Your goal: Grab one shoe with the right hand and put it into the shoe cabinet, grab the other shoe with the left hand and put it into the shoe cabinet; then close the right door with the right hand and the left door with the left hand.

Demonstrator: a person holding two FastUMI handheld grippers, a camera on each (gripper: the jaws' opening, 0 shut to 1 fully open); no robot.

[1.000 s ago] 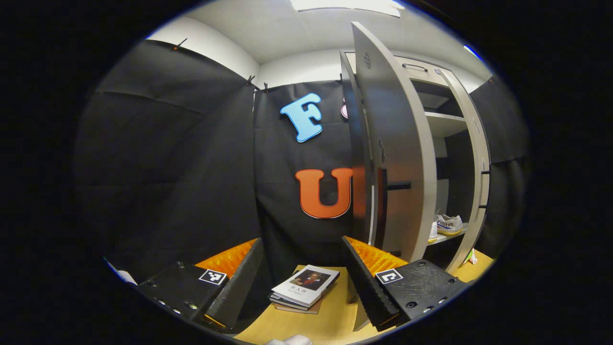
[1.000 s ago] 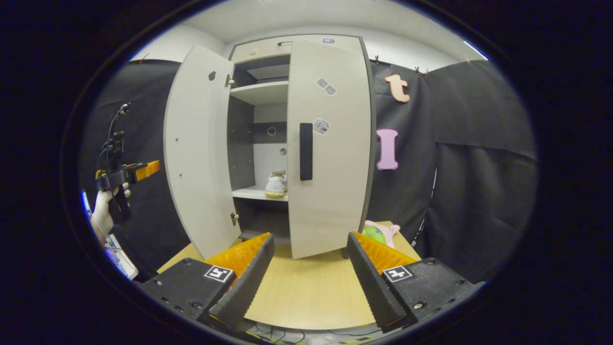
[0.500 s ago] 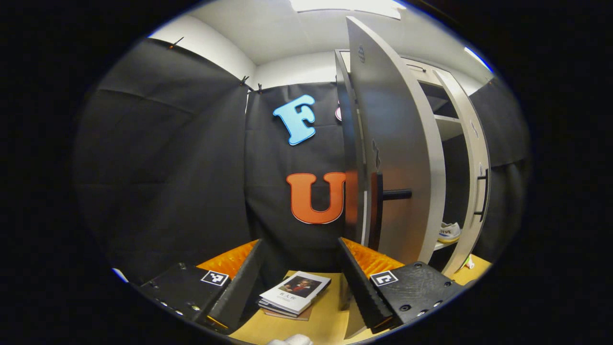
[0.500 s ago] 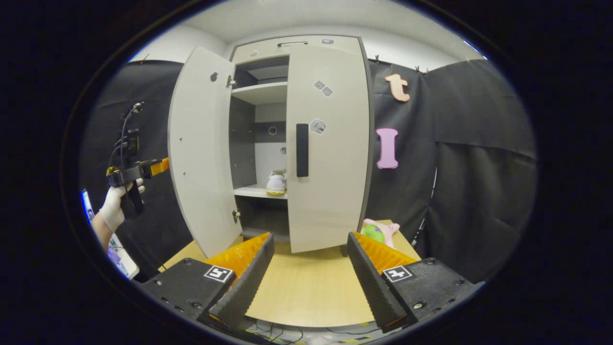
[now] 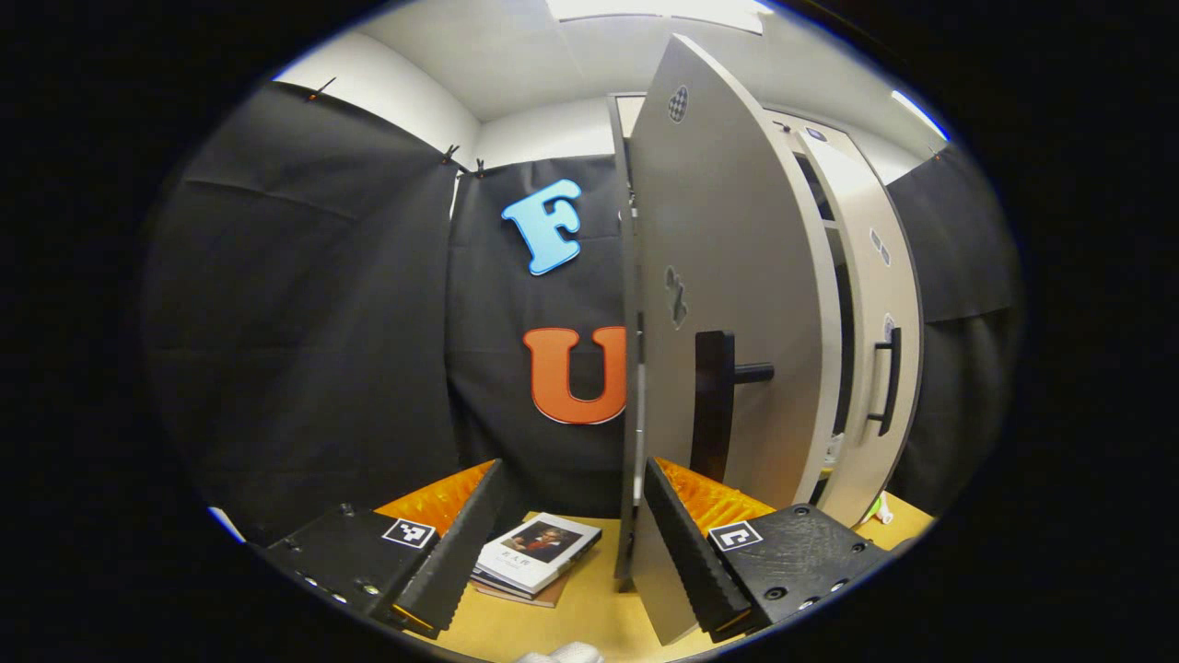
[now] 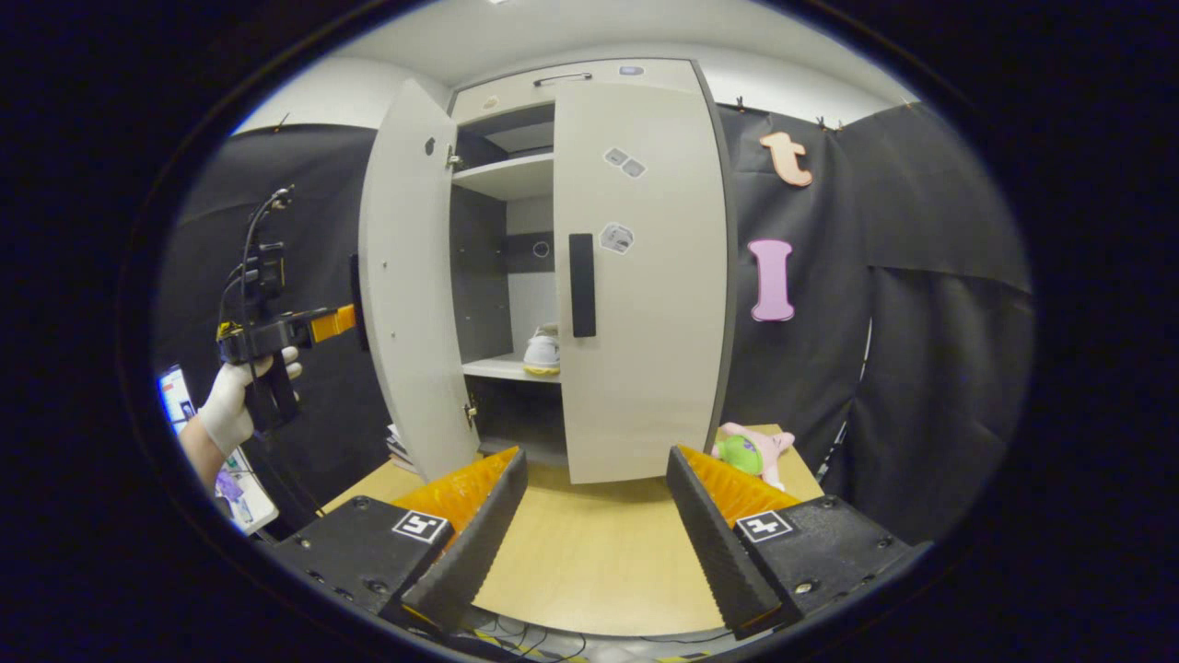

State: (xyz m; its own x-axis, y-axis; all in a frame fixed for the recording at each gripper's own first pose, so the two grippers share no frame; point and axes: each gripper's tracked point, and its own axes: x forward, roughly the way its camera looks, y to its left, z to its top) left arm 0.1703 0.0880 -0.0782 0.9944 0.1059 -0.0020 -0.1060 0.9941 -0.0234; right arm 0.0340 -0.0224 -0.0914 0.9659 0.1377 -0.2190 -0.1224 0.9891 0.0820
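White shoe (image 6: 542,353) sits on shelf behind half-open left door (image 6: 412,285); right door (image 6: 636,276) closed. Left gripper (image 5: 566,543) and right gripper (image 6: 589,534) both spread apart, clamping nothing.

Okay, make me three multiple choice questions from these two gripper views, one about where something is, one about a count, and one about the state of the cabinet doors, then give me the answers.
1. Where does the shoe sit?
A. On a shelf inside the cabinet
B. On the table
C. Between the right gripper's fingers

2. How many black door handles show in the left gripper view?
A. None
B. Two
C. Four

3. How do the doors stand?
A. Both shut
B. Left door ajar, right door shut
C. Both wide open

Answers:
1 A, the shoe rests on the pale shelf behind the open gap.
2 B, one handle on the near door, another on the far door.
3 B, the interior shows only past the left door's edge.
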